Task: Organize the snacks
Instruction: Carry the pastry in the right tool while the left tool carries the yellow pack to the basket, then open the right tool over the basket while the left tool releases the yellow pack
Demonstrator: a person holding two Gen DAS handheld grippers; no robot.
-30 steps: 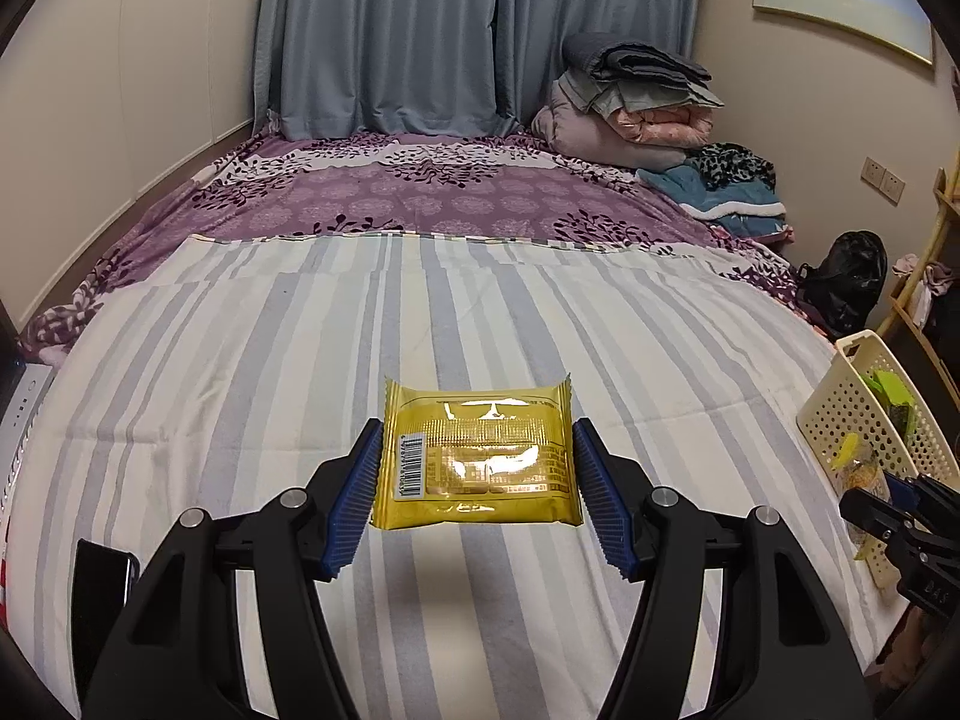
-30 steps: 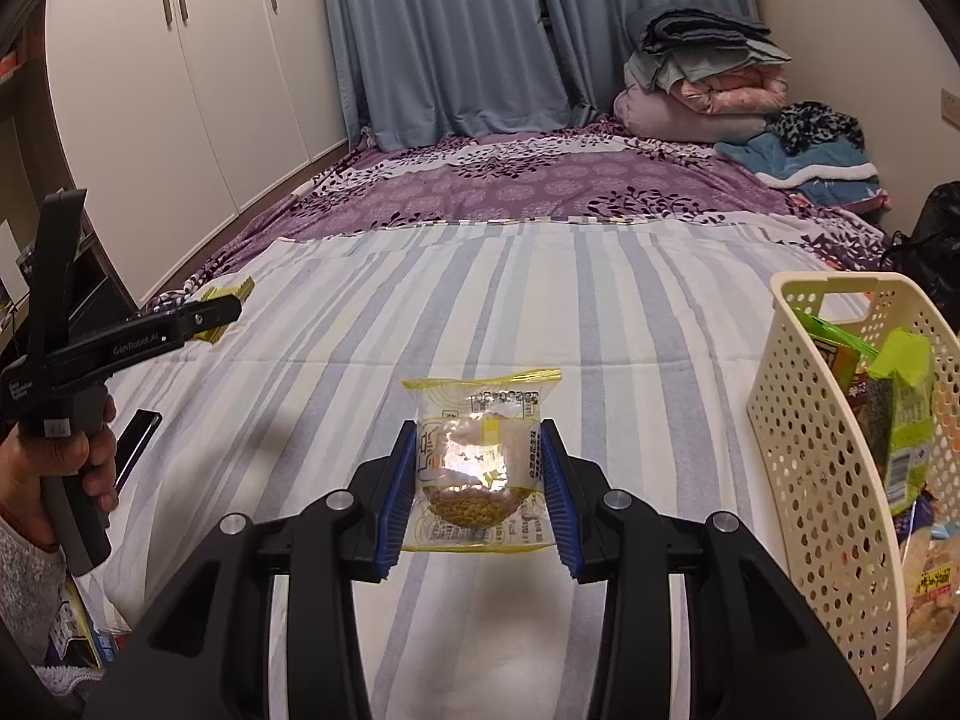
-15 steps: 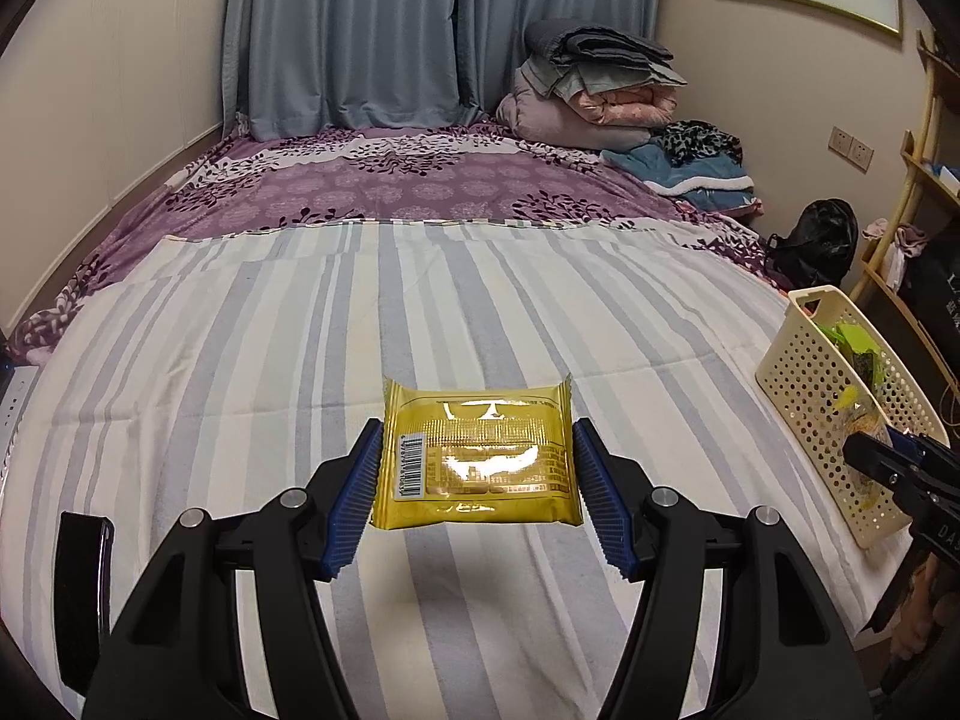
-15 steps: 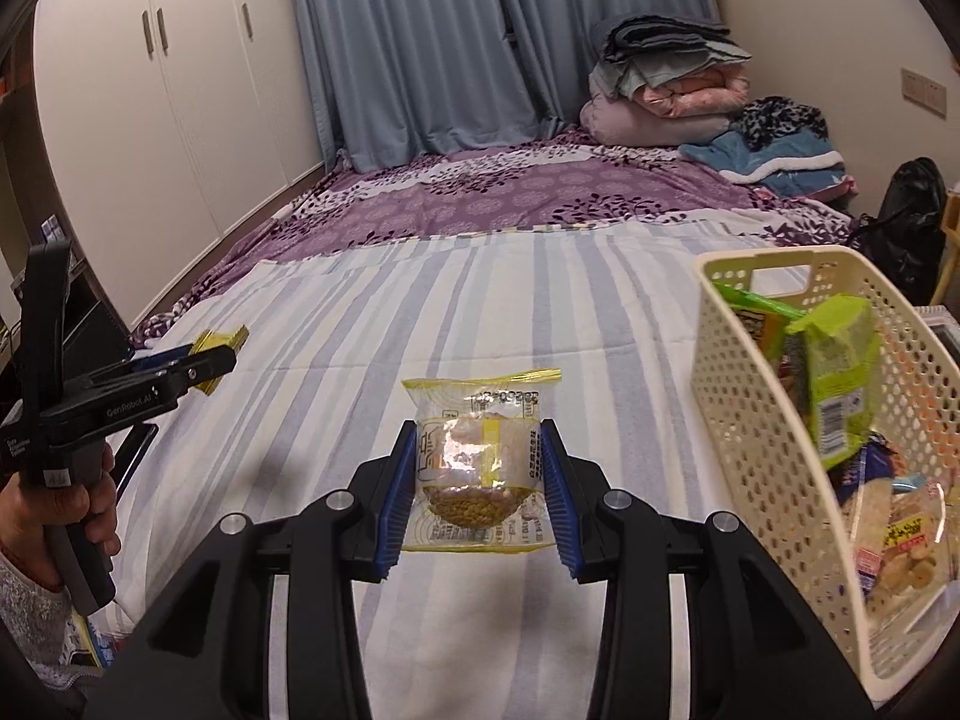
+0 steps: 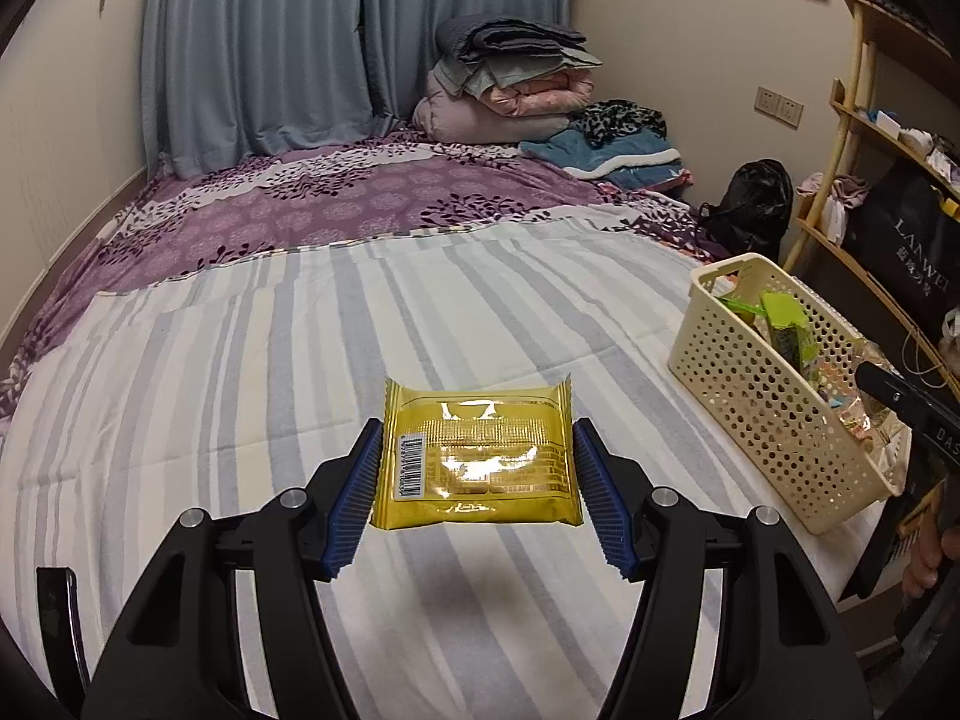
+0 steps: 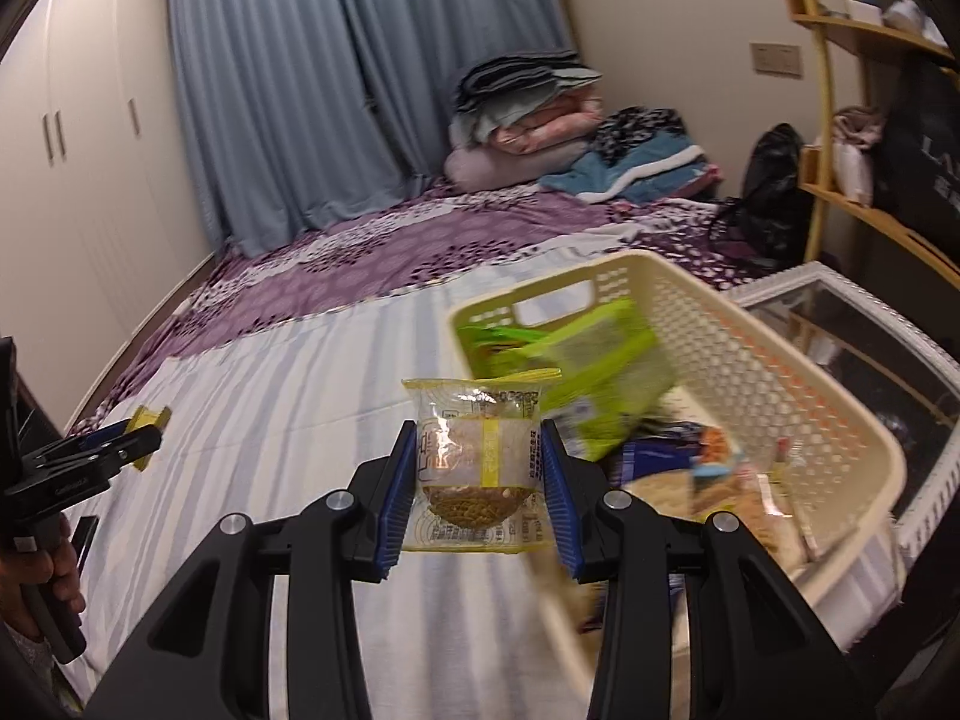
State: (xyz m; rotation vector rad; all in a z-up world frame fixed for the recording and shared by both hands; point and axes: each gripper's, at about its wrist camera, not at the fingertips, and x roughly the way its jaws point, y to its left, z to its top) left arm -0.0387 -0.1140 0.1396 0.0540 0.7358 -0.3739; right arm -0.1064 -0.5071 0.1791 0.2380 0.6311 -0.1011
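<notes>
Snacks are on the move, and the cream basket [image 5: 774,414] is the landmark. From the left wrist view, the left gripper [image 5: 477,468] is clamped on a gold packet [image 5: 477,459], its blue pads pressing both short edges, the packet held in the air above the striped bedsheet [image 5: 240,390]. The basket sits to the right of that packet, well apart from it, at the bed's edge. Inside it I can make out a green packet [image 5: 783,315] and more wrappers further down, too jumbled to count. Just past the basket's near end, the right gripper's dark body [image 5: 900,402] pokes in.

Over to the right wrist view: the right gripper [image 6: 480,480] is closed tight on a clear packet [image 6: 477,468] with a yellow band and a brown biscuit inside. This one hangs just beside the basket [image 6: 780,396], at its near left wall and not yet over the opening. The basket picture is blurred, but a large green packet [image 6: 606,378] and several other wrappers lie within. Far to the left of the basket, the left gripper [image 6: 129,438] shows with a gold corner in its tip.

The count: two snacks in hand, one per gripper, one basket. My read is that the basket is partly filled already, and both held packets are left to drop in, the clear one first.
</notes>
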